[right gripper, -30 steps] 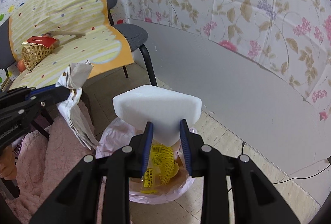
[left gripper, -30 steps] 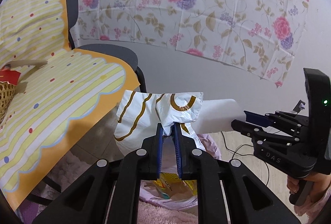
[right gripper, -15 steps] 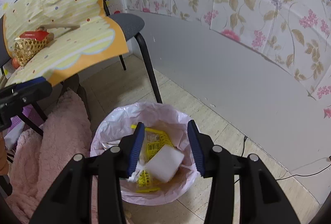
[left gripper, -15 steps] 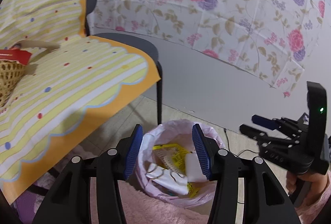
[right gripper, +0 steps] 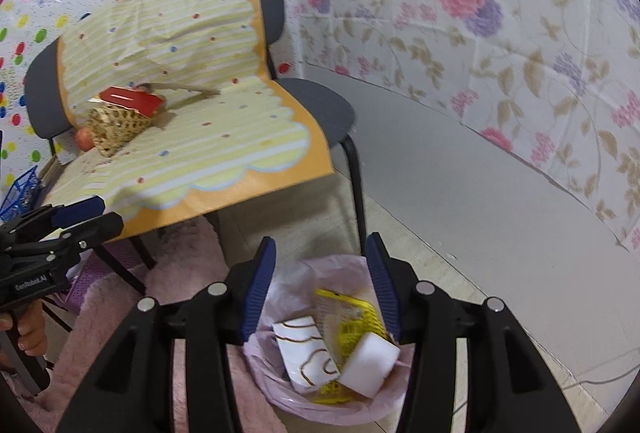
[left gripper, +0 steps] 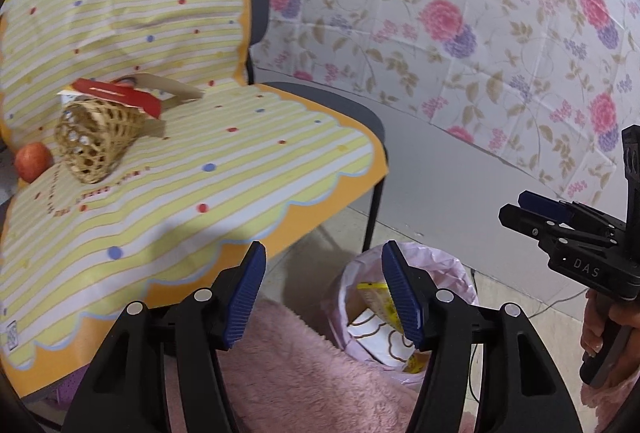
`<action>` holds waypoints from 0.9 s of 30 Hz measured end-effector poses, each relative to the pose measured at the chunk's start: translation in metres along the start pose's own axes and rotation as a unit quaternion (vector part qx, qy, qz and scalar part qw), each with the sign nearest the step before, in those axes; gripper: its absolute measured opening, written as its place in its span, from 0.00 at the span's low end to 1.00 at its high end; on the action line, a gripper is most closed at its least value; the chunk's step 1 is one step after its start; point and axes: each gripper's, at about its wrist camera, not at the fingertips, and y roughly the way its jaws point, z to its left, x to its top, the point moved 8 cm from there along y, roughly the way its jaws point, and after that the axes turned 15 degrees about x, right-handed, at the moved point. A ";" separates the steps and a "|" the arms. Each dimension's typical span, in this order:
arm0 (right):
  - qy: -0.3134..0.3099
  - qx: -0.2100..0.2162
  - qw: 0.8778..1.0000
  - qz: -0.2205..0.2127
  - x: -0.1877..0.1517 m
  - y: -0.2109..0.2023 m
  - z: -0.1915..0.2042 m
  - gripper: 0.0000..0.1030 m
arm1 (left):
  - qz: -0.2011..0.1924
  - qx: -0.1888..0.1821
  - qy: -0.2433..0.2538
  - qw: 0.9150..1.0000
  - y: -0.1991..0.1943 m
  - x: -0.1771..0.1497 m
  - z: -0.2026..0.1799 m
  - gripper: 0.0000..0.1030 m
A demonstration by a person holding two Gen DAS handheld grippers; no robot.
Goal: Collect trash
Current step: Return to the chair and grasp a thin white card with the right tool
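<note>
A bin with a pink liner (right gripper: 304,267) stands on the floor beside the chair. In it lie a white wrapper with brown swirls (right gripper: 304,351), a white foam block (right gripper: 370,363) and a yellow packet (right gripper: 354,321). My right gripper (right gripper: 322,241) hovers above the bin, its jaws opening with nothing between them. My left gripper (left gripper: 323,253) hangs above the rug just left of the bin (left gripper: 456,273), jaws also opening and empty. Each gripper shows in the other's view: the right one (left gripper: 516,209) and the left one (right gripper: 100,215).
A dark chair draped in a yellow striped cloth (left gripper: 240,173) carries a wicker basket (left gripper: 96,141), a red card (left gripper: 116,95) and an apple (left gripper: 34,161). A pink fluffy rug (left gripper: 300,373) lies under me. Floral sheet on the wall (left gripper: 480,33); a cable (right gripper: 600,377) runs along the floor.
The left gripper let go of the swirl wrapper and the right one of the foam block; both now lie in the bin. Both grippers opened and drew up and away.
</note>
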 end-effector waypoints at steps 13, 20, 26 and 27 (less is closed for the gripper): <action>-0.077 0.084 0.993 -0.001 0.062 0.059 0.084 0.50 | -0.004 0.118 -0.085 0.989 -0.010 0.009 0.125 0.61; -0.137 0.102 0.985 0.012 0.084 0.109 0.126 0.54 | -0.017 0.184 -0.133 0.974 -0.016 0.021 0.196 0.75; -0.179 0.120 0.976 0.023 0.100 0.153 0.160 0.62 | -0.010 0.224 -0.154 0.962 -0.010 0.027 0.238 0.84; -0.186 0.122 0.975 0.023 0.101 0.159 0.165 0.62 | -0.007 0.228 -0.156 0.961 -0.008 0.028 0.243 0.84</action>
